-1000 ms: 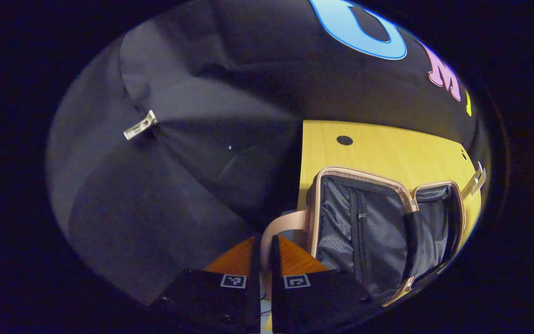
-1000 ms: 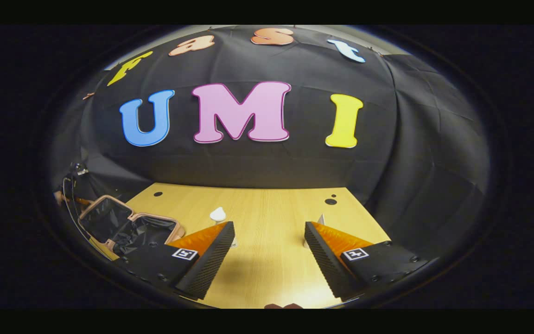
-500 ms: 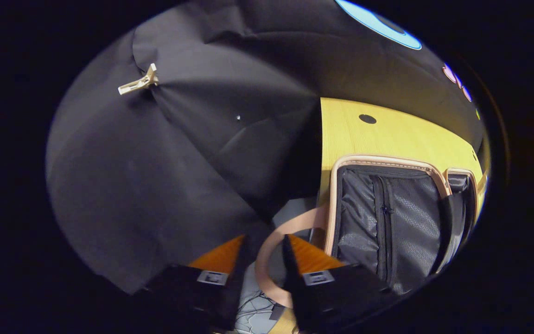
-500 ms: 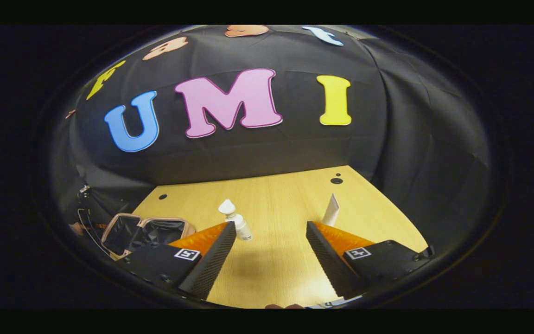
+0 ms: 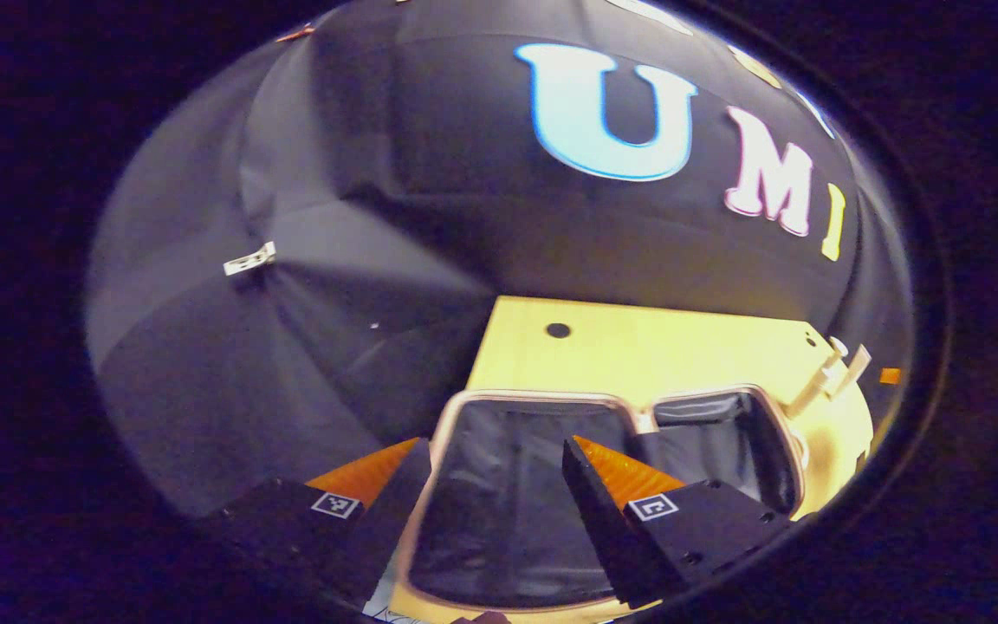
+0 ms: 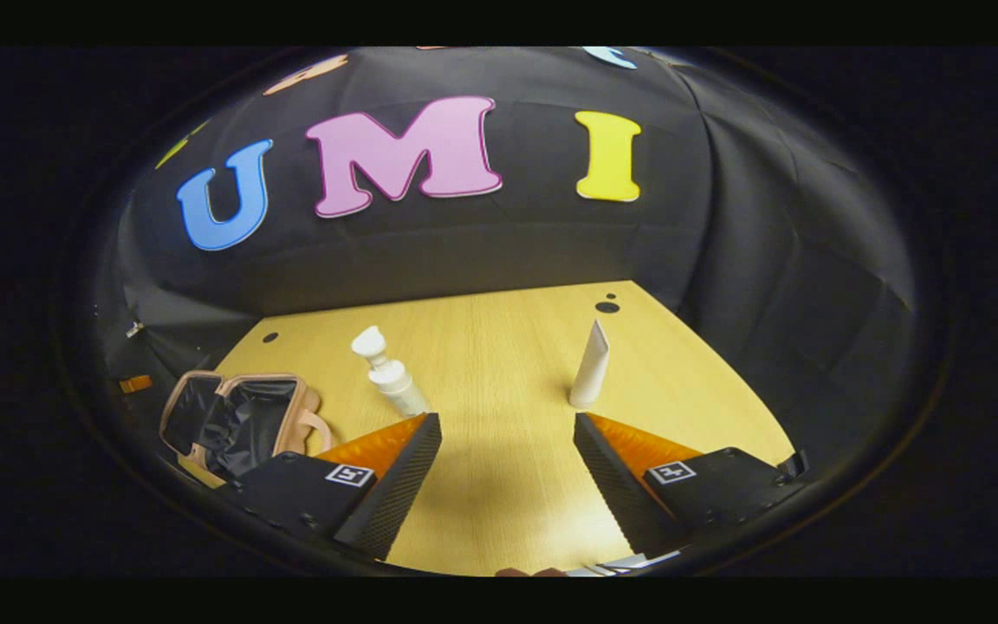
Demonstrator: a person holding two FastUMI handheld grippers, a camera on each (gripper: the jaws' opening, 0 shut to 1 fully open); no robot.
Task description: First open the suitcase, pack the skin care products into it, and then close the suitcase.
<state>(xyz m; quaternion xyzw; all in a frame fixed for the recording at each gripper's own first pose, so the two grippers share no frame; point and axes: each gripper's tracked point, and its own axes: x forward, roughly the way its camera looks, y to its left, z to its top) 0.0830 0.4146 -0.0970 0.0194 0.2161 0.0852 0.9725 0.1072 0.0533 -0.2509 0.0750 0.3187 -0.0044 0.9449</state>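
suitcase (image 5: 551,485): lay open on the desk (image 6: 499,347), dark lining, pinkish trim, nothing packed yet
left tongs (image 5: 490,485): apart, empty, above the case
right tongs (image 6: 506,464): apart, empty
products: white pump bottle (image 6: 391,377) and tube (image 6: 590,364) stood upright, well apart
tip: I'd grip the bottle low on its body

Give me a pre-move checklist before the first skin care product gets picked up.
1. Pink-trimmed suitcase with dark lining lies open on the yellow wooden table: ok.
2. Right hand-held gripper open, nothing between its fingers: ok.
3. Left hand-held gripper open, over the suitcase: ok.
4. White pump bottle upright, apart from the suitcase: ok.
5. White squeeze tube standing on its cap: ok.
6. Suitcase interior free of items: cannot tell, too dark.
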